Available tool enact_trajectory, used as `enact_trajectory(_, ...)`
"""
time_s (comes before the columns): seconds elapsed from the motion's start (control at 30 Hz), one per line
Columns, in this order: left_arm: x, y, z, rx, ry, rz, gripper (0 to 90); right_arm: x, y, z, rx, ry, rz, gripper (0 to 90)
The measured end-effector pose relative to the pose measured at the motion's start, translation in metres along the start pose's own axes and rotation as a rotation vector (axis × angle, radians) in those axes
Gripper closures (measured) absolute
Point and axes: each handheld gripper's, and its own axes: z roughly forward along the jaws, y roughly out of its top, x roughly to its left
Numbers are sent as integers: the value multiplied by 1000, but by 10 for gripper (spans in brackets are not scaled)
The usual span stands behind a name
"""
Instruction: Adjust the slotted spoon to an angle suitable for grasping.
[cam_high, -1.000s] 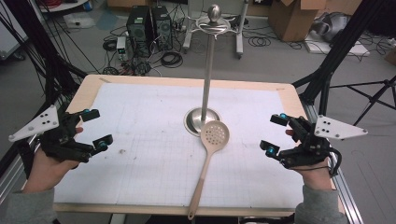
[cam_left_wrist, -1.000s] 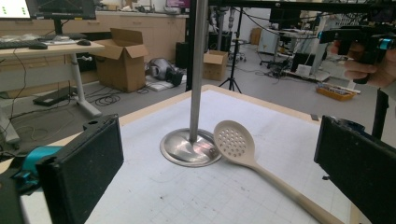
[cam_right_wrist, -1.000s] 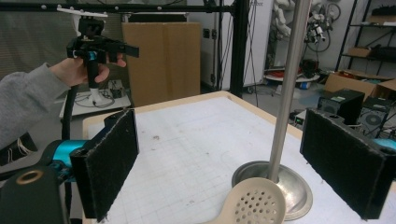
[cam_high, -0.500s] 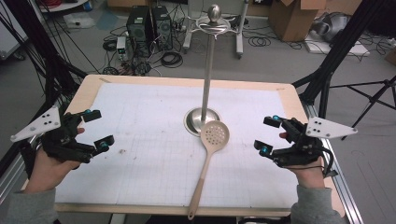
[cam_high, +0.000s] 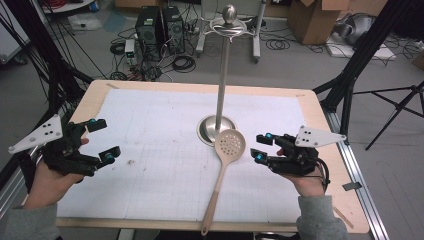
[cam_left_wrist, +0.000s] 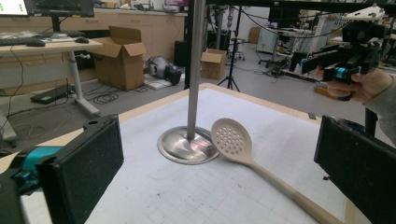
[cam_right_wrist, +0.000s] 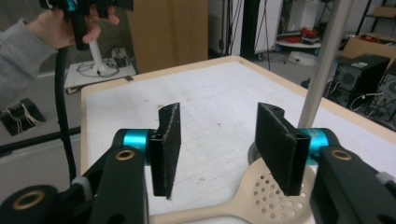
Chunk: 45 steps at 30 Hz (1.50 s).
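A beige slotted spoon (cam_high: 229, 144) lies on the white mat, its head against the base of a metal stand (cam_high: 216, 129) and its handle pointing at the near edge. My right gripper (cam_high: 260, 147) hovers just right of the spoon's head, open. Its jaws have just been closing, and nothing is between them. In the right gripper view the right gripper (cam_right_wrist: 223, 149) looks over the spoon's head (cam_right_wrist: 261, 196), which lies low and ahead. My left gripper (cam_high: 106, 139) is held open and wide over the mat's left side. From there the spoon (cam_left_wrist: 232, 140) lies well ahead.
The stand's tall pole (cam_high: 221, 85) rises from the middle of the mat to a hooked top (cam_high: 229, 22). The wooden table edge (cam_high: 330, 130) frames the mat. Tripod legs, cables and cardboard boxes (cam_high: 312, 17) stand on the floor beyond.
My right gripper has moved left toward the spoon's head and dropped a little, and its jaws stand narrower than before. The left gripper and the spoon have not moved.
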Motion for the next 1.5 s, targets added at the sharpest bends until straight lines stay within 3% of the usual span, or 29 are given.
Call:
enact_trajectory(0.13,0,-1,-2,5,0,-1,17,1,-4,9,17,-23,-14,540)
enact_trajectory(0.47,0,-4,-8,9,12,-8,17,0,-9,27,43,19,-29,764)
enact_trajectory(0.8,-2,-7,-11,18,9,-19,17,-3,-13,39,48,33,-28,881)
enact_trajectory(0.97,-3,-7,-13,17,11,-17,17,-4,-16,48,69,42,-37,893)
enact_trajectory(1.23,-4,-9,-12,31,11,-13,17,-8,-26,57,60,66,0,894)
enact_trajectory(1.5,-5,-11,-14,37,17,-12,18,-9,-36,74,117,85,-2,894)
